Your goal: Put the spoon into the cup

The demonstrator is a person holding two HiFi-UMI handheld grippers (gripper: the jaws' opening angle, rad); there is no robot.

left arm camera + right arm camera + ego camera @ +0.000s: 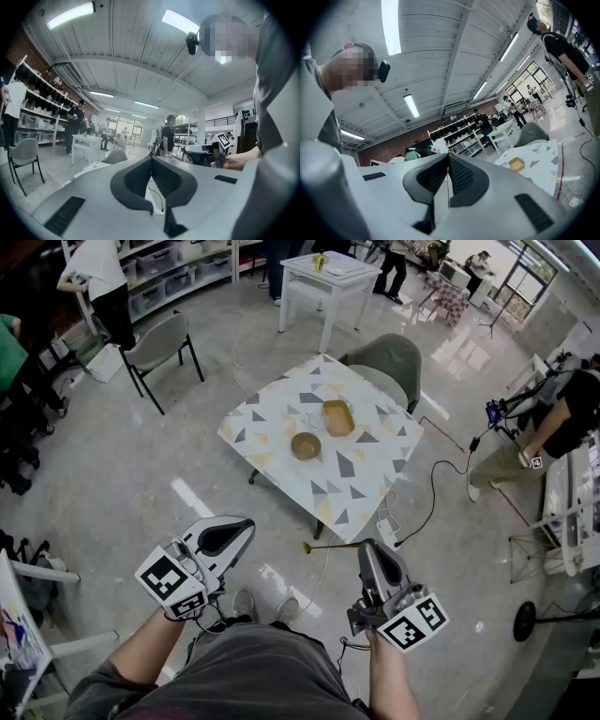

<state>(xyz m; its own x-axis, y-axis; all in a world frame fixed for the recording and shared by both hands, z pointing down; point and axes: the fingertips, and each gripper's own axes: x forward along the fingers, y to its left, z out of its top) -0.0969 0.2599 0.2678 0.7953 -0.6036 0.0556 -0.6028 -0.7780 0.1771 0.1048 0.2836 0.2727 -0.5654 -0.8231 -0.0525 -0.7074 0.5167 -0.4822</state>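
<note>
Open floor (131, 474) round the table (281, 418) edges; left claw (246, 525), right claw (367, 549) closed, well short.

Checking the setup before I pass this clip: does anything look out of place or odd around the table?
Yes. A thin gold-coloured utensil, possibly the spoon, lies on the floor just off the table's near corner, beside a power strip, not on the tabletop with the bowl and yellow dish.

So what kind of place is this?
Probably a big open lab or workshop hall, not a home: storage shelves along the wall, a white work table, and another person with camera gear.
</note>
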